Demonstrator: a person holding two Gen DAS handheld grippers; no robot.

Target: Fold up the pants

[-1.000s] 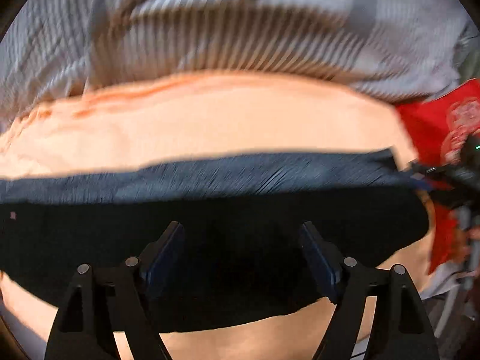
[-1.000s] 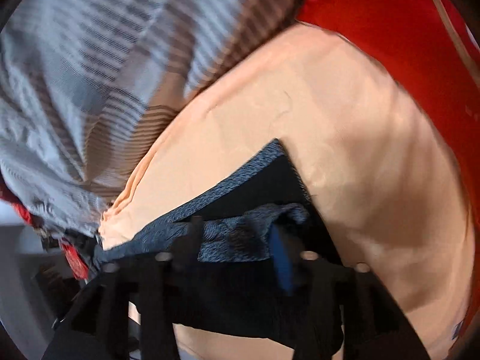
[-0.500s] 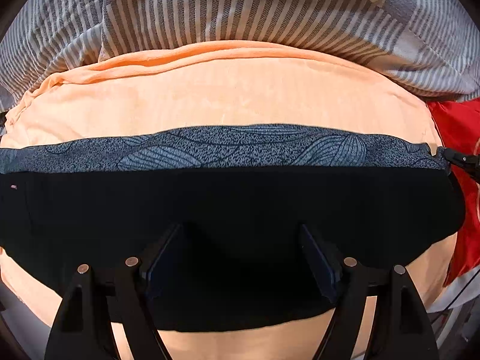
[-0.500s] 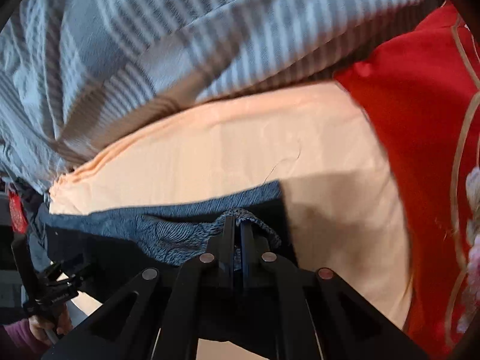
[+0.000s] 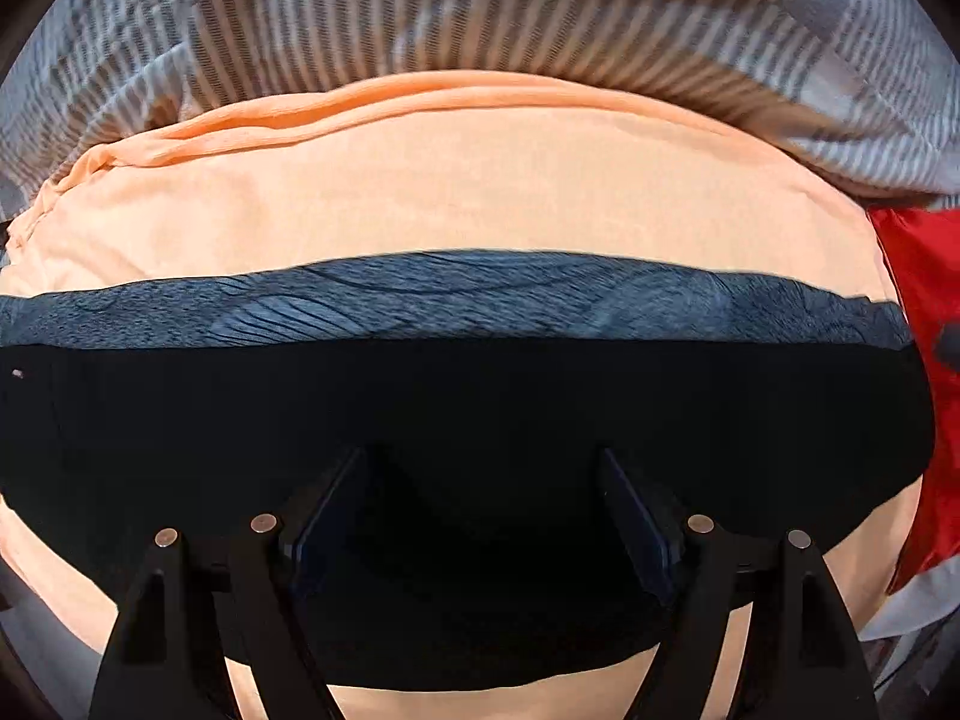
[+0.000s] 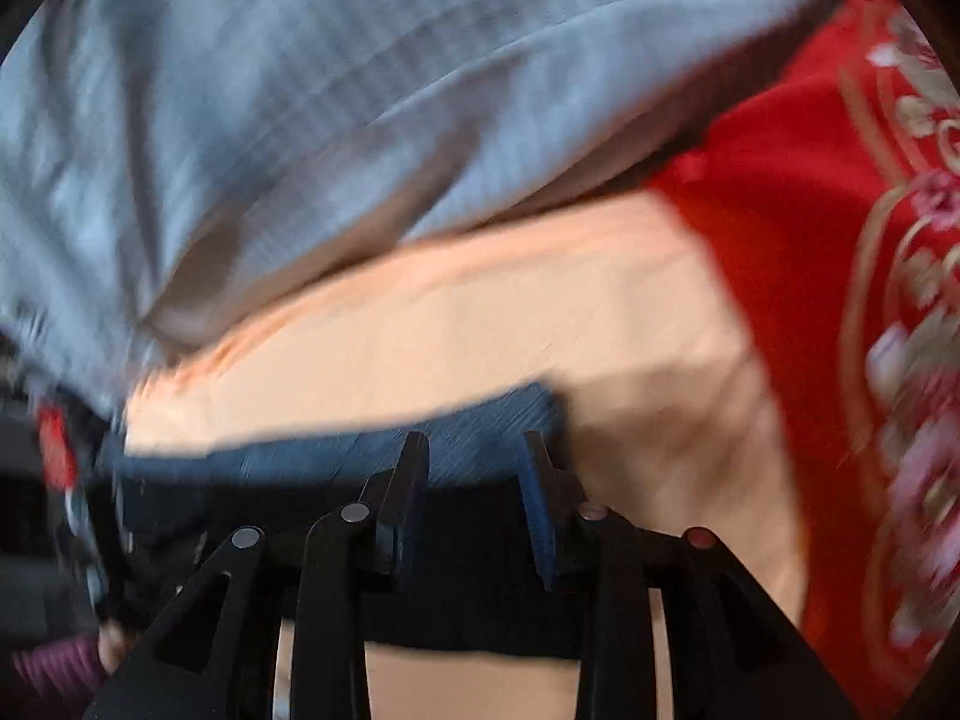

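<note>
The black pants (image 5: pixel 480 414) lie as a wide band across an orange sheet (image 5: pixel 456 180), with a blue-grey patterned strip (image 5: pixel 456 300) along their far edge. My left gripper (image 5: pixel 483 480) is open just above the black cloth and holds nothing. In the right wrist view, which is blurred, the pants (image 6: pixel 480 588) show with their patterned strip (image 6: pixel 480 450). My right gripper (image 6: pixel 474 456) is open over the strip at the pants' right end, with nothing between its fingers.
A grey striped blanket (image 5: pixel 480 6) is bunched along the far side of the sheet, also in the right wrist view (image 6: pixel 300 120). A red embroidered cloth (image 6: pixel 840 240) lies to the right and shows in the left wrist view (image 5: pixel 924 300).
My right gripper was shut on the patterned strip half a second ago and has now opened and let it go. The pants lie flatter. My left gripper stays open in place.
</note>
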